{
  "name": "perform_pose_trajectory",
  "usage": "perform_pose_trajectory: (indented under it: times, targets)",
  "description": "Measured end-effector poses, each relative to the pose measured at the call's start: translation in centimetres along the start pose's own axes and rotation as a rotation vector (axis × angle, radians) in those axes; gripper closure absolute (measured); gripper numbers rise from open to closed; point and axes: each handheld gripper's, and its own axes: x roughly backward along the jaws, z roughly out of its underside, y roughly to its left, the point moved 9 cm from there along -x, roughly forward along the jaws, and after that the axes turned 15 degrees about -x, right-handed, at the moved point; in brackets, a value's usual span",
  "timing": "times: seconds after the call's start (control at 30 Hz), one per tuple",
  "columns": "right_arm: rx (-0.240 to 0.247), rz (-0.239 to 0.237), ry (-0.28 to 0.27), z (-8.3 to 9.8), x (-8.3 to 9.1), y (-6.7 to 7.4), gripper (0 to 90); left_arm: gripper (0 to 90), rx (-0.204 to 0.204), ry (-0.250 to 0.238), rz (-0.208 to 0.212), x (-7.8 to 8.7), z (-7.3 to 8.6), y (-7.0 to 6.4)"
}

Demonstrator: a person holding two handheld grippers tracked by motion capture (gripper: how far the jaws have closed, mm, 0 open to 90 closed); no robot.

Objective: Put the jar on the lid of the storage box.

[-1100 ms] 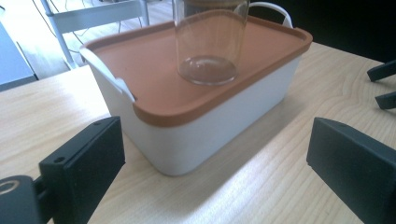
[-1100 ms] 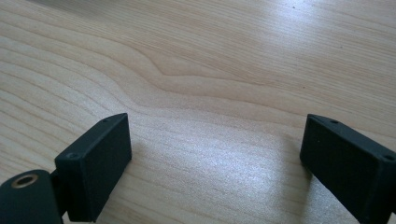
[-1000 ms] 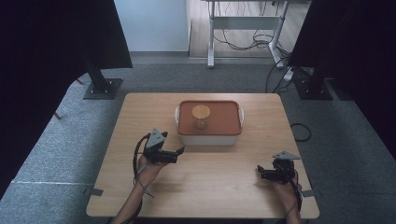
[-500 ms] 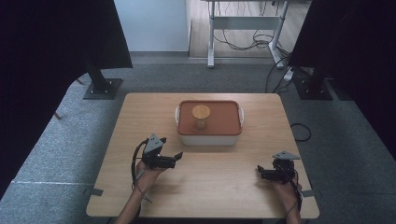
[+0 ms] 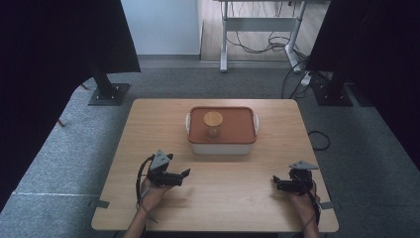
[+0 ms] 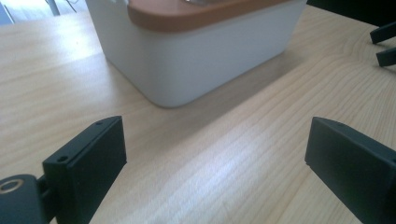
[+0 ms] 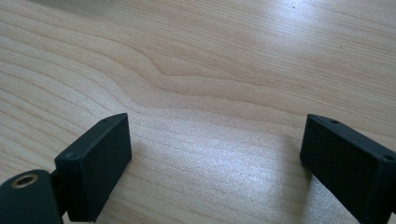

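Note:
A white box (image 5: 221, 147) with an orange-brown lid (image 5: 233, 126) and a round light-wood knob (image 5: 213, 119) stands at the middle of the wooden table (image 5: 148, 124). My left gripper (image 5: 185, 174) is low over the table in front of the box's left corner, open and holding nothing. In the left gripper view its jaws (image 6: 215, 154) stand wide apart, with the box wall (image 6: 201, 60) ahead and the lid edge (image 6: 187, 11) above it. My right gripper (image 5: 274, 182) is near the front right of the table. It is open and empty over bare wood (image 7: 215, 154).
The right gripper's two black fingertips (image 6: 385, 44) poke into the top right of the left gripper view. Black stands with foot plates (image 5: 109, 91) and a desk frame with cables (image 5: 257, 39) are on the grey carpet beyond the table.
My left gripper has drawn back from the box toward the table's near edge. The right gripper and the box have stayed put.

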Motion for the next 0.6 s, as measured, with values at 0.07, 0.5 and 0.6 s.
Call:
perform_pose_trajectory:
  times: [0.07, 0.5, 0.6]
  targets:
    - [0.0, 0.0, 0.0, 0.0, 0.0, 0.0, 8.4, 4.8, 0.005, 0.005, -0.001, 0.0, 0.3, 0.0]
    - [0.0, 0.0, 0.0, 0.0, 0.0, 0.0, 8.4, 4.8, -0.005, 0.054, 0.004, -0.2, 1.8, -0.5]
    - [0.0, 0.0, 0.0, 0.0, 0.0, 0.0, 8.4, 4.7, -0.002, 0.061, 0.003, -0.3, 2.0, -0.6]
